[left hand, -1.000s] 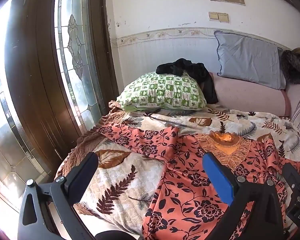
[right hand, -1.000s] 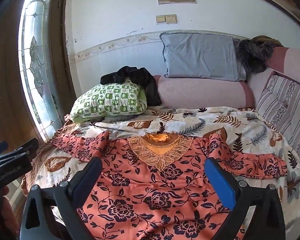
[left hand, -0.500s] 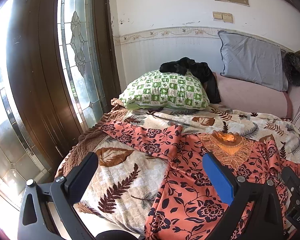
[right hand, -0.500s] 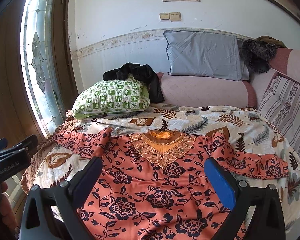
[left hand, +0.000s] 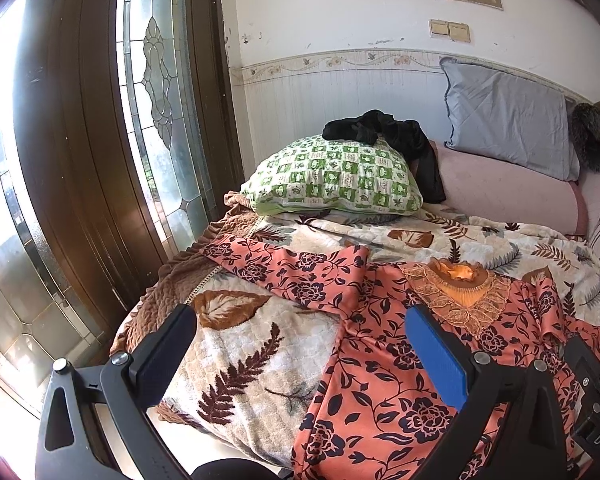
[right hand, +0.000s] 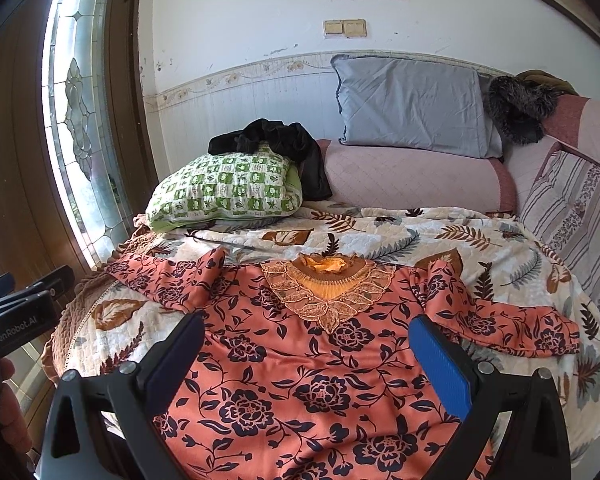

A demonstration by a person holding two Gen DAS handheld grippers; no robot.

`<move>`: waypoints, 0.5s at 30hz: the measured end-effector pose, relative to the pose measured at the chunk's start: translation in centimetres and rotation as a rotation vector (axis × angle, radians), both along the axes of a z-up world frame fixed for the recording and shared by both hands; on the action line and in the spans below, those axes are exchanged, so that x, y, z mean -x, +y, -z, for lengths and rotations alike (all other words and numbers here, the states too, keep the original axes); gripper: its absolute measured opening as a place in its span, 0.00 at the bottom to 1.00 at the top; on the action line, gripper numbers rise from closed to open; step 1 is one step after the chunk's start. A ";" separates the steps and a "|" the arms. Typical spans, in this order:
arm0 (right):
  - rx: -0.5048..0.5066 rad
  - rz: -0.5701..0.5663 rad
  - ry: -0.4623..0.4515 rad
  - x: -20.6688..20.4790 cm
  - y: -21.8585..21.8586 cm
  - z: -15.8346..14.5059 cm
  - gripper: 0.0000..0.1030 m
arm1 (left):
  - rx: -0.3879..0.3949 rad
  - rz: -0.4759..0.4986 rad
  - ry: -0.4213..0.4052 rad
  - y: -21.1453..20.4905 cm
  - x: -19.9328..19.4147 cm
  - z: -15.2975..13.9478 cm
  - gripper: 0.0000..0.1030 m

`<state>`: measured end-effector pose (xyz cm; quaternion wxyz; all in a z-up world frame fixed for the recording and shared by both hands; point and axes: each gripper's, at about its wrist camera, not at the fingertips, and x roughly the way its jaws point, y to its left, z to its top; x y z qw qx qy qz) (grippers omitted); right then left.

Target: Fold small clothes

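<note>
An orange floral blouse [right hand: 300, 360] with a lace collar [right hand: 324, 292] lies spread face up on the bed, sleeves out to both sides; it also shows in the left wrist view [left hand: 400, 360]. My left gripper [left hand: 300, 320] is open and empty, held above the bed's front left corner near the blouse's left sleeve [left hand: 284, 272]. My right gripper [right hand: 306, 324] is open and empty, held above the blouse's lower body. The left gripper's body shows at the left edge of the right wrist view [right hand: 16, 320].
A leaf-patterned quilt [right hand: 440, 236] covers the bed. A green checked pillow [right hand: 228, 188] with a black garment [right hand: 276, 140] on it lies at the back left. A grey pillow [right hand: 412, 104] and pink bolster [right hand: 412, 180] line the wall. A glass door [left hand: 100, 160] stands left.
Both grippers have drifted slightly back and up from the bed, so a little more of the room shows. The blouse has not moved and both grippers stay open.
</note>
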<state>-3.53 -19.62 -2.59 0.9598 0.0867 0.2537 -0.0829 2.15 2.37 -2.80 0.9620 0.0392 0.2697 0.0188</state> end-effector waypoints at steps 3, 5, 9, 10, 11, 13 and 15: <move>-0.005 0.001 0.003 0.0 -0.1 0.2 1.00 | 0.001 0.001 -0.001 0.1 0.0 0.0 1.00; -0.007 0.002 0.004 -0.1 -0.1 0.3 1.00 | 0.001 0.000 0.000 0.1 0.0 0.0 1.00; -0.006 0.003 0.004 -0.1 -0.1 0.3 1.00 | -0.003 0.002 0.005 0.1 0.0 0.4 1.00; -0.007 0.004 0.005 -0.1 -0.2 0.3 1.00 | -0.005 0.002 0.007 0.1 -0.1 0.5 1.00; -0.008 0.005 0.006 -0.1 -0.2 0.4 1.00 | -0.008 0.001 0.009 -0.1 -0.1 0.6 1.00; -0.013 0.006 0.009 -0.2 -0.4 0.6 1.00 | -0.011 0.001 0.013 -0.2 -0.2 0.7 1.00; -0.018 0.008 0.012 -0.3 -0.6 0.7 1.00 | -0.014 -0.001 0.016 -0.4 -0.3 0.7 1.00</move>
